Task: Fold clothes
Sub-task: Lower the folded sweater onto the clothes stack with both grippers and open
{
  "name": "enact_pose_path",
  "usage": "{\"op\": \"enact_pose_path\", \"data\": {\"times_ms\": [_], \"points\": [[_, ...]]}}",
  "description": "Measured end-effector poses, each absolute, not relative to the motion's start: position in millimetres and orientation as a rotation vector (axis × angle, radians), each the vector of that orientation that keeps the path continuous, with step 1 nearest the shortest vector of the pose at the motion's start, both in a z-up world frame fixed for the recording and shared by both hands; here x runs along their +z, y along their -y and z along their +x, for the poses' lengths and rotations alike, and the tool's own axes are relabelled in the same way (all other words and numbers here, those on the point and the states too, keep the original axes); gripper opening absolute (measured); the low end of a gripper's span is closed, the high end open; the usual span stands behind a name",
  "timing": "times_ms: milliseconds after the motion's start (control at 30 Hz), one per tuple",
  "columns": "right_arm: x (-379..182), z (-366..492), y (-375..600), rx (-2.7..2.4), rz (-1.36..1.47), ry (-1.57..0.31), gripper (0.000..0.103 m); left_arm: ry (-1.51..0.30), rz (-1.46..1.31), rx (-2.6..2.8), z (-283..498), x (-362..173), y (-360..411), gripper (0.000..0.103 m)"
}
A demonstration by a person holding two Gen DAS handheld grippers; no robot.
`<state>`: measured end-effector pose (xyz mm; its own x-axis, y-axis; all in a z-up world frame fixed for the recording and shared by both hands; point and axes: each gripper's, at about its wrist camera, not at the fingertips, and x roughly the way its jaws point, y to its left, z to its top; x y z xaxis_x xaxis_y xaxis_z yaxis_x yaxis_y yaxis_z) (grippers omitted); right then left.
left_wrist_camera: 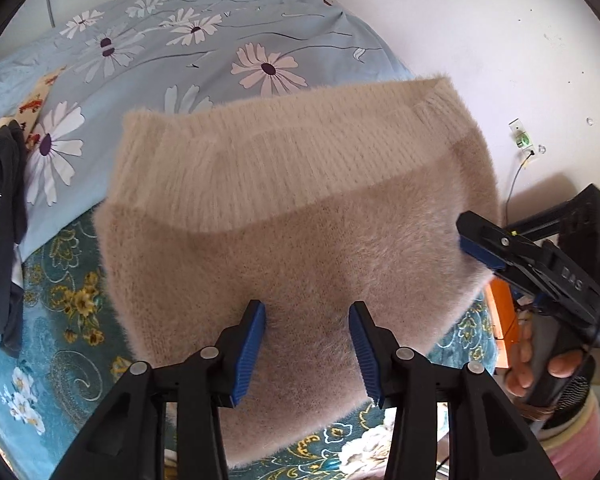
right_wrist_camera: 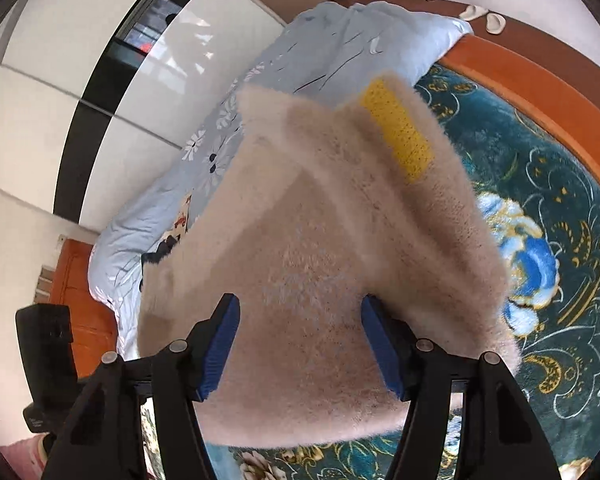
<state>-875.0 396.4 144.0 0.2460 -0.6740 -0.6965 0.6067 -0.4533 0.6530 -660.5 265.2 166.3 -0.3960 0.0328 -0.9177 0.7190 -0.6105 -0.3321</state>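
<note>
A fuzzy beige sweater (left_wrist_camera: 300, 216) lies folded on the bed, its ribbed hem toward the far side. My left gripper (left_wrist_camera: 308, 344) is open, its blue pads (left_wrist_camera: 252, 352) standing over the sweater's near part. My right gripper (left_wrist_camera: 480, 248) comes in from the right and touches the sweater's right edge. In the right wrist view the sweater (right_wrist_camera: 320, 240) shows a yellow patch (right_wrist_camera: 400, 132) near its far end. There my right gripper (right_wrist_camera: 300, 340) is open, its fingers spread wide above the fabric. I cannot tell whether either gripper's pads press into the sweater.
A teal floral bedspread (left_wrist_camera: 60, 312) covers the bed, with a light blue daisy-print duvet (left_wrist_camera: 172, 40) bunched at the far side. A dark garment (left_wrist_camera: 4, 220) lies at the left. An orange wooden bed frame (right_wrist_camera: 540, 92), a white wall (left_wrist_camera: 500, 60) and a person's hand (left_wrist_camera: 540, 368) are in view.
</note>
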Motion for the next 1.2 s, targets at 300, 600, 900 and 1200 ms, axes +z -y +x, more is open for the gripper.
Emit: {"op": "enact_pose_path", "data": {"times_ms": [300, 600, 900, 1200], "points": [[146, -871, -385, -1.499, 1.422, 0.067, 0.065, -1.064, 1.384, -2.023, -660, 166, -255, 0.048], [160, -865, -400, -1.546, 1.44, 0.061, 0.065, -1.059, 1.394, -1.993, -644, 183, -268, 0.052], [183, -817, -431, -1.63, 1.349, -0.007, 0.093, -0.922, 1.327, -2.084, -608, 224, -303, 0.068], [203, -756, -469, -1.741, 1.231, -0.104, 0.103, -0.81, 1.349, -2.088, -563, 231, -350, 0.073]]}}
